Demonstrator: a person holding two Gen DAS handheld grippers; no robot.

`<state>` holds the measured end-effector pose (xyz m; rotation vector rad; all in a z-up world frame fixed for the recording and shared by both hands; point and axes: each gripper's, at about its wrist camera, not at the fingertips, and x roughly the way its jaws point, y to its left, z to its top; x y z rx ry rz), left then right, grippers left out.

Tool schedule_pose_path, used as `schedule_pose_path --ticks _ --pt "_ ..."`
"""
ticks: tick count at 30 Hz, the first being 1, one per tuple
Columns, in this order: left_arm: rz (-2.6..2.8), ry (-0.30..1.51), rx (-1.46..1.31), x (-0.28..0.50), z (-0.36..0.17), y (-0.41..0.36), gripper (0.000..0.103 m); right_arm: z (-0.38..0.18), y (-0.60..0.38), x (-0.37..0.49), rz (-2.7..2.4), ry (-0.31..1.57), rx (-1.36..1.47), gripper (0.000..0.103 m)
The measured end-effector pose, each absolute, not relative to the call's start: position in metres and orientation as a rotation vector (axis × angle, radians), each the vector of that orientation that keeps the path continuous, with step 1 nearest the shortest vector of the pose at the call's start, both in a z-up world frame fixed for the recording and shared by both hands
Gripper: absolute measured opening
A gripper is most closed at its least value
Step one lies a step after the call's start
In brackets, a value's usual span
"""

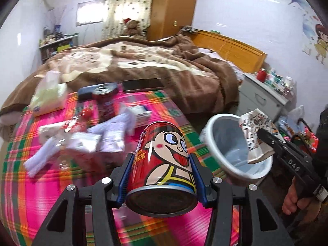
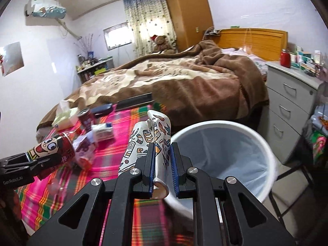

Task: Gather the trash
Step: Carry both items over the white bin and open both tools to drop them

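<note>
My left gripper (image 1: 162,160) is shut on a red cartoon can (image 1: 164,160), held tilted above the pink plaid cloth (image 1: 41,194); the can also shows in the right wrist view (image 2: 53,149). My right gripper (image 2: 162,149) is shut on a crushed patterned paper cup (image 2: 151,141), held at the near rim of the white trash bin (image 2: 221,123). In the left wrist view the cup (image 1: 256,131) hangs over the bin (image 1: 217,123). A dark red can (image 1: 106,102) and white paper scraps (image 1: 110,135) lie on the cloth.
A tissue box (image 1: 49,98), a small white carton (image 2: 102,131) and a dark flat case (image 2: 102,108) sit on the cloth. A bed with a brown blanket (image 2: 184,78) is behind. A grey drawer unit (image 2: 291,102) stands right of the bin.
</note>
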<state>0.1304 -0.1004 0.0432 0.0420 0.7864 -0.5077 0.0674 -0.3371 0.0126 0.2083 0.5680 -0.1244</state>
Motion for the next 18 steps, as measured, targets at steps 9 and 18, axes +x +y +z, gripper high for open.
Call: schedule_pose_path --ticks 9,18 --pt "-0.642 0.804 0.061 0.13 0.037 -0.175 0.052 0.003 -0.378 0.065 -0.226 0.607 0.208 0.014" --pt "-0.722 0.849 0.103 0.136 0.016 -0.237 0.053 -0.017 -0.408 0.067 -0.274 0.69 0.228 0.014"
